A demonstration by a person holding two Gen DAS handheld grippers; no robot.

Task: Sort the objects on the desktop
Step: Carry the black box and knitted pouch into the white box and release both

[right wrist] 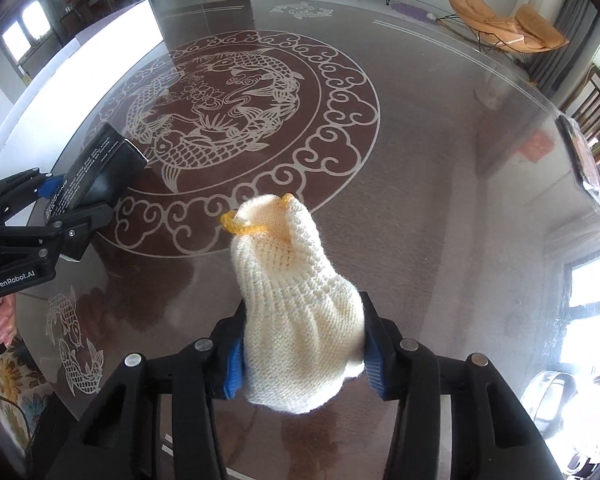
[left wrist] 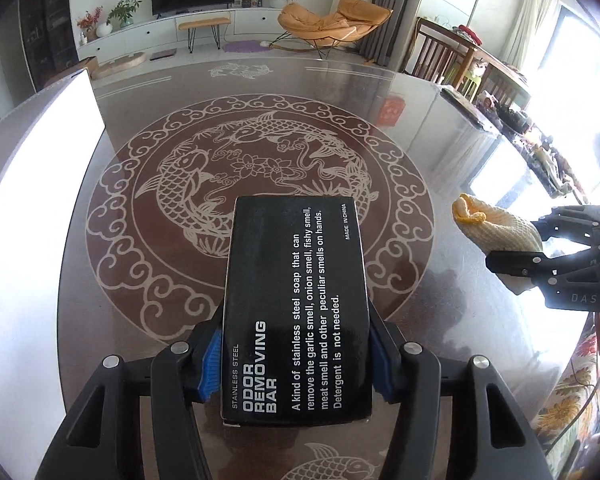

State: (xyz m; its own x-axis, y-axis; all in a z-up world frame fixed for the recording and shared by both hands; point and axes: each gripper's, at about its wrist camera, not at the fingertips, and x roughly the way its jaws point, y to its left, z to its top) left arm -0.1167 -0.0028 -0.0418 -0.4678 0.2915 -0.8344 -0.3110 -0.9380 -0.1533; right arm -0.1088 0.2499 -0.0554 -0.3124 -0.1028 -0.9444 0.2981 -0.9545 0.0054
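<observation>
Left wrist view: the glass counter (left wrist: 440, 128) with its carp pattern spreads below. Left tool (left wrist: 296, 364) is clamped on a black soap box (left wrist: 296, 312), held above the counter. Right tool (right wrist: 304, 356) is squeezed closed around a cream knit glove (right wrist: 296, 300), also lifted off the glass.

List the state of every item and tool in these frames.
Box: held off the table, clamped by its long sides.
Glove: bunched, gripped, cuff pointing forward.
Left tool: shut on the box.
Right tool: shut on the glove.
Table: glossy, carp pattern showing.
</observation>
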